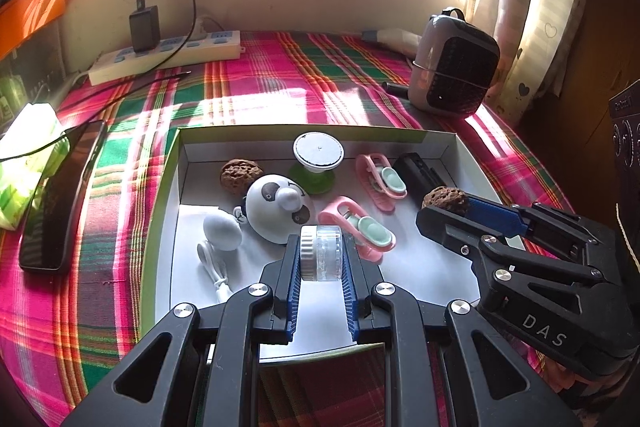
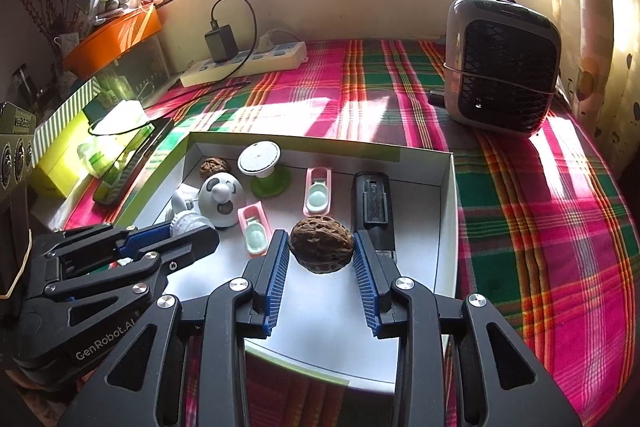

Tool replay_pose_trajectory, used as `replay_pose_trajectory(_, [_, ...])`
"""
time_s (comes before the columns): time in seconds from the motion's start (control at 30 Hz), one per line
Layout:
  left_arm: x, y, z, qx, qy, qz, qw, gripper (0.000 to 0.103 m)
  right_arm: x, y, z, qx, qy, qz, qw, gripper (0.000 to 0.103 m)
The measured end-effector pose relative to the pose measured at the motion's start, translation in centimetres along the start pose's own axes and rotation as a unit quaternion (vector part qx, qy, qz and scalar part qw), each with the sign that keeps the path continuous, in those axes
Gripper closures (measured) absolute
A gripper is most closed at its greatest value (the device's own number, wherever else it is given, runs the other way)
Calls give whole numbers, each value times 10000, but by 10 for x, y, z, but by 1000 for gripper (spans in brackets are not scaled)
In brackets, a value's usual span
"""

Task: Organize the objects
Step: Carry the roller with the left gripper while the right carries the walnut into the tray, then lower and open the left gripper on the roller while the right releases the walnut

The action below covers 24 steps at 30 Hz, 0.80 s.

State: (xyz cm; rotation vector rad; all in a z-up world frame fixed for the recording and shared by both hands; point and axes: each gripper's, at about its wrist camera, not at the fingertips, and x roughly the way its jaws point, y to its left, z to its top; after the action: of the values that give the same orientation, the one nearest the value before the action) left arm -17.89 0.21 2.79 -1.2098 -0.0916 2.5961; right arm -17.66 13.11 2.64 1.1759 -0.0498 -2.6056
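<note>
A shallow white box with green outer walls lies on the plaid cloth. My left gripper is shut on a small clear jar with a white ribbed lid, held above the box's near part. My right gripper is shut on a brown walnut over the box's right side. In the box lie a second walnut, a panda-faced white gadget, a white disc on a green base, two pink clips, a black rectangular device and a white egg-shaped item with a cord.
A black phone and a green tissue pack lie left of the box. A white power strip with a black charger sits at the back left. A grey fan heater stands at the back right. Curtains hang on the right.
</note>
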Motion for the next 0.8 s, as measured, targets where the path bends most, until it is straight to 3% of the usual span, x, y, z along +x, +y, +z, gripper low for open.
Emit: replay_pose_trajectory(0.8, [15,5,-3,-31,174,110,9998,86,21,9,-1,-338,225,51,9992,68])
